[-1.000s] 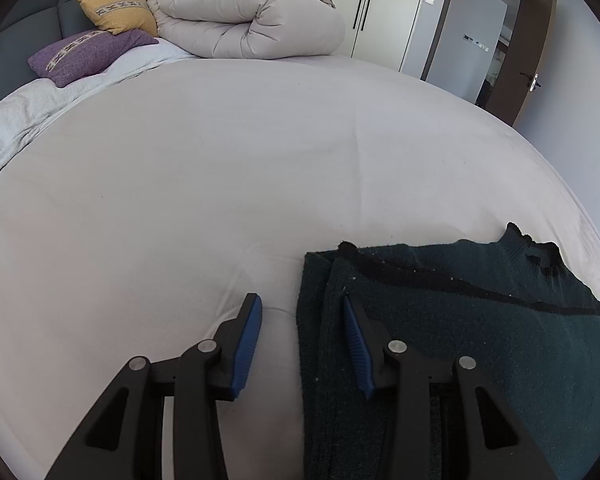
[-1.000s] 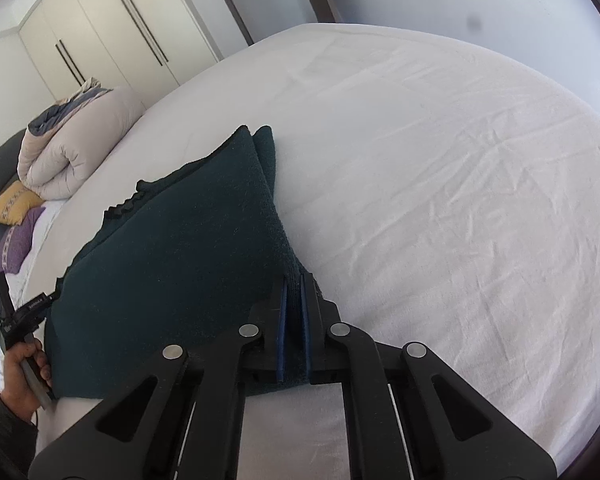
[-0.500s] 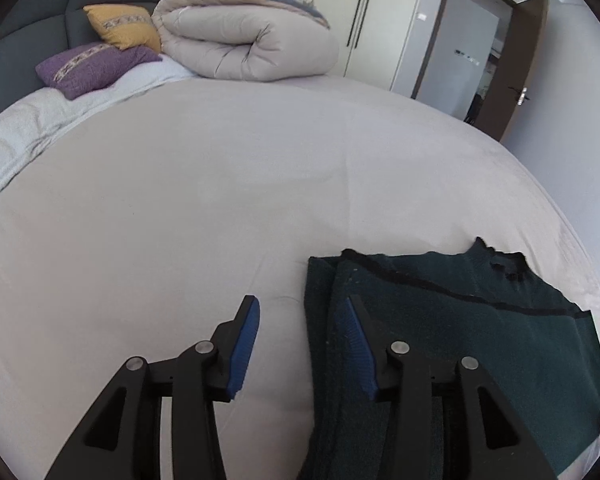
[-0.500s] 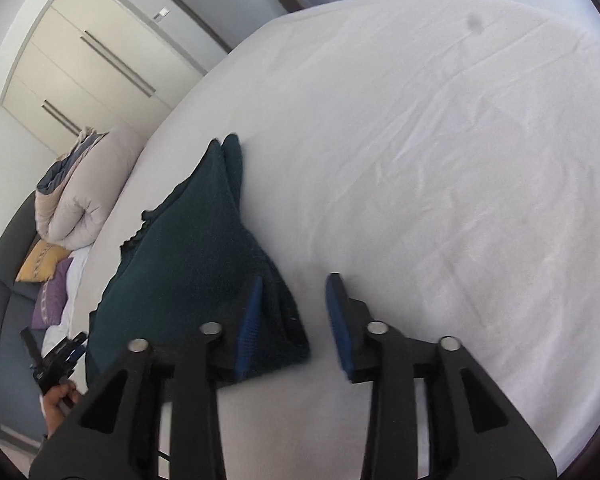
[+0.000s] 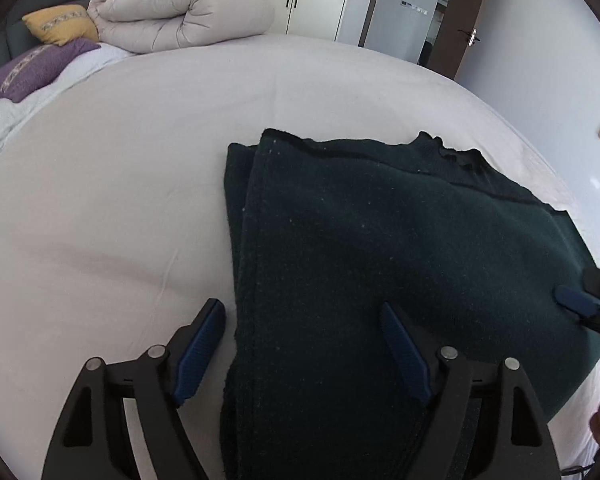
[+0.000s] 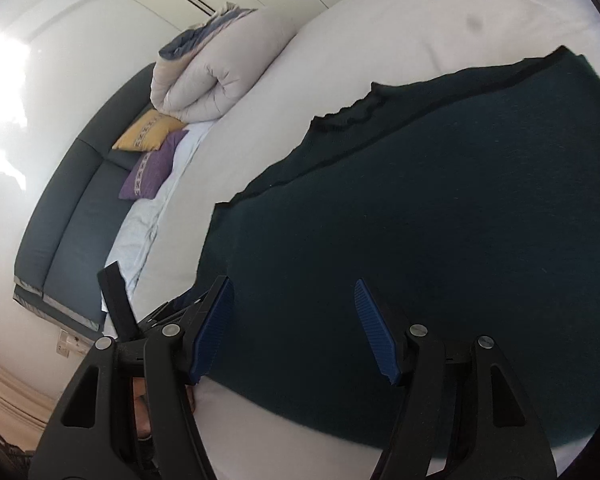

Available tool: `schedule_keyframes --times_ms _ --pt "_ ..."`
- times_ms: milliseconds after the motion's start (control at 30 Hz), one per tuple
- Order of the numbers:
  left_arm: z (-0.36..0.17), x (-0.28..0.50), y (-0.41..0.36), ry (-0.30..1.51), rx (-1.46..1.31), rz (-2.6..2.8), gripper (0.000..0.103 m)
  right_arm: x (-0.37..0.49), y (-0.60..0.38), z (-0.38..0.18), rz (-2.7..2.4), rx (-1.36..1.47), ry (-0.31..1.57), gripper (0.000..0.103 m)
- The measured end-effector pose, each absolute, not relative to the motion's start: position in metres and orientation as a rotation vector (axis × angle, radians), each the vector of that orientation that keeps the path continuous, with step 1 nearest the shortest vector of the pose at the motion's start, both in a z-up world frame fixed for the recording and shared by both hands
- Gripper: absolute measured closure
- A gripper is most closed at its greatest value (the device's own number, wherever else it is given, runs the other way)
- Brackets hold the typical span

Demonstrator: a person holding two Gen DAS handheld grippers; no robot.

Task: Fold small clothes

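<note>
Hovering wide open, the left claw (image 5: 302, 346) straddles the left edge of the folded dark green knit garment (image 5: 400, 248) lying on the white bed (image 5: 120, 168); right claw (image 6: 294, 330) gapes empty above it.

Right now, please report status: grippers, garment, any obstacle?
Left gripper open, straddling garment edge. Right gripper open, holding nothing. Garment folded, flat on bed. Duvet and pillows far off.
</note>
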State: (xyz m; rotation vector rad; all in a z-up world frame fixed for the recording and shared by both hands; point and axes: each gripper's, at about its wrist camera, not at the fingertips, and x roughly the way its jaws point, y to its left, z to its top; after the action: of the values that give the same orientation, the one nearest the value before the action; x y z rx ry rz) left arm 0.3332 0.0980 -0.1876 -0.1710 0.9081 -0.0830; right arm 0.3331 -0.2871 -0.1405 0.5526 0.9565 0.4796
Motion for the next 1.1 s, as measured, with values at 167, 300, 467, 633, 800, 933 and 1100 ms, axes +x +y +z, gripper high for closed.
schedule_keyframes --times_ms 167,300,467,633,800,933,1100 --pt "-0.19 0.333 0.092 0.902 -0.142 -0.08 0.017 0.359 -0.32 -0.171 0.431 0.787 0.92 0.049" --pt "-0.188 0.334 0.091 0.904 -0.142 -0.073 0.016 0.354 -0.368 -0.169 0.314 0.863 0.797 0.05" --pt "-0.188 0.334 0.092 0.904 -0.145 -0.071 0.016 0.322 -0.434 -0.16 0.003 0.961 0.692 0.057" --pt "-0.188 0.333 0.094 0.903 -0.145 -0.064 0.015 0.296 -0.411 -0.135 0.032 0.936 0.67 0.052" --pt "-0.188 0.334 0.094 0.902 -0.164 -0.064 0.014 0.305 -0.304 -0.145 0.397 0.833 0.874 0.052" --pt "-0.188 0.334 0.095 0.904 -0.168 -0.065 0.014 0.321 -0.25 -0.178 0.517 0.788 1.026 0.054" --pt "-0.187 0.337 0.096 0.923 -0.19 -0.072 0.014 0.32 -0.287 -0.187 0.458 0.867 0.943 0.056"
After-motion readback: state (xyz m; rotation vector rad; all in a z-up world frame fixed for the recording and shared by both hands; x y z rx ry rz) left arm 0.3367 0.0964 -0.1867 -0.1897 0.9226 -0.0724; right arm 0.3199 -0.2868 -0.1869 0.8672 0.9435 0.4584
